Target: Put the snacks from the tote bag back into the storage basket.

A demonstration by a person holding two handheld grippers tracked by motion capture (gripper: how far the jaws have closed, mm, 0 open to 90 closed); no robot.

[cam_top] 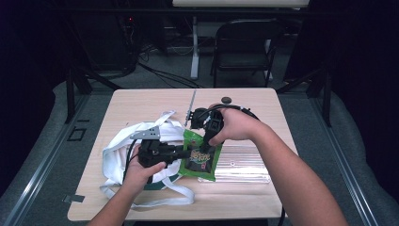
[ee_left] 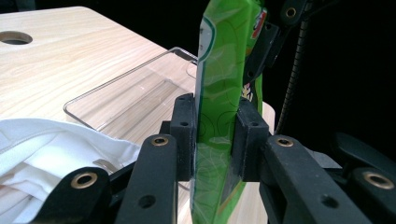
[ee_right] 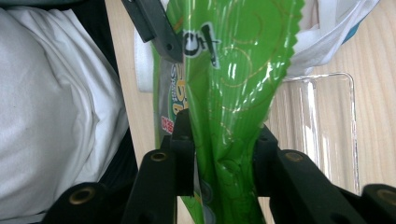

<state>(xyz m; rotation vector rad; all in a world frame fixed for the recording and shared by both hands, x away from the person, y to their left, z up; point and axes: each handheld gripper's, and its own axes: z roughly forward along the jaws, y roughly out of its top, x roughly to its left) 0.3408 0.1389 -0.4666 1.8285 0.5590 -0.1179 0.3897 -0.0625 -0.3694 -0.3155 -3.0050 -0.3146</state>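
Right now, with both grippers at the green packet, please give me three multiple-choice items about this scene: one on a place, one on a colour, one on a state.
1. Where does the clear tray lie?
A. On the table, at the right of the white bag
B. On the chair
C. Inside the white bag

2. Which colour is most of the snack packet?
A. Red
B. Green
C. Blue

3. How is the packet held?
A. It lies free on the table
B. One gripper alone pinches it
C. The left gripper and the right gripper both pinch it

Answers:
1 A, the high view shows the tray flat on the wood beside the bag.
2 B, its foil is bright green in every view.
3 C, each gripper view shows its own jaws pressed on the foil.
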